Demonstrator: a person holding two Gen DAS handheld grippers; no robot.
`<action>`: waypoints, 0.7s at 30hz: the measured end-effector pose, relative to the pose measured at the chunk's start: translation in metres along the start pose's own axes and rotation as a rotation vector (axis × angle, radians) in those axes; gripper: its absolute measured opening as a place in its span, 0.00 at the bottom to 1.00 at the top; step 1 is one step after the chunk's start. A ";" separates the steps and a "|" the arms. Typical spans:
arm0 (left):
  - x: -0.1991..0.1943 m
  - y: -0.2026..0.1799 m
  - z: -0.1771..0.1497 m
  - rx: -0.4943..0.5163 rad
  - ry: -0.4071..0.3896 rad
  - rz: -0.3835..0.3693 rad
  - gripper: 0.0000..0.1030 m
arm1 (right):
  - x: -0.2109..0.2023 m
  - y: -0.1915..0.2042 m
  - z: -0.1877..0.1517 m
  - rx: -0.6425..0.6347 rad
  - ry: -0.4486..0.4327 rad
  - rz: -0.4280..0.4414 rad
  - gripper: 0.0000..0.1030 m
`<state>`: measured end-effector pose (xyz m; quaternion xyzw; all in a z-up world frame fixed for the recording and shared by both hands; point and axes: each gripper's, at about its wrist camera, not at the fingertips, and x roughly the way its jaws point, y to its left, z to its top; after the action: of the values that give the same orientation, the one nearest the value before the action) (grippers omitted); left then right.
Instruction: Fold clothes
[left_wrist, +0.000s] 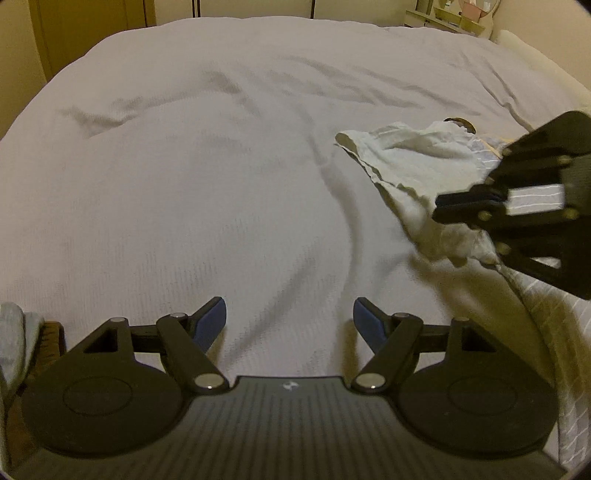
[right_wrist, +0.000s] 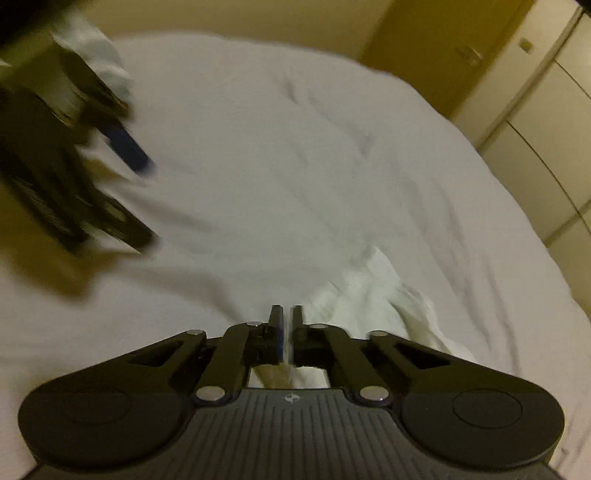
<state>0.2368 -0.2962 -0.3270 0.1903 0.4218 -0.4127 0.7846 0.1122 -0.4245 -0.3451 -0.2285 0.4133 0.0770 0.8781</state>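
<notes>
The right gripper (right_wrist: 286, 319), its fingers pinched together on a pale garment (left_wrist: 402, 162), lifts one edge off the bed (left_wrist: 221, 166), apparently to draw the cloth out for folding, while the rest trails crumpled on the cover at the bed's right side. The left gripper (left_wrist: 289, 314) hovers with its blue-padded fingers (left_wrist: 212, 319) spread wide and empty over bare bedding, well apart from the garment. Another grey cloth (left_wrist: 14, 339) lies at the left edge; nothing blocks the way between.

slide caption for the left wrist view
Open left gripper over the bed; right gripper grips a pale garment.
</notes>
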 end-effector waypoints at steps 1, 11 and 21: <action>0.000 0.000 0.001 0.001 0.000 -0.002 0.71 | -0.003 -0.002 -0.001 0.015 -0.004 0.007 0.07; 0.004 -0.007 0.010 0.019 -0.017 -0.010 0.71 | 0.042 0.003 -0.024 0.046 0.167 -0.101 0.23; -0.004 -0.017 0.012 0.036 -0.014 -0.027 0.71 | 0.009 -0.020 -0.025 0.331 0.139 0.117 0.28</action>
<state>0.2278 -0.3120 -0.3155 0.1957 0.4112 -0.4320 0.7784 0.1069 -0.4549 -0.3589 -0.0613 0.4926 0.0428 0.8671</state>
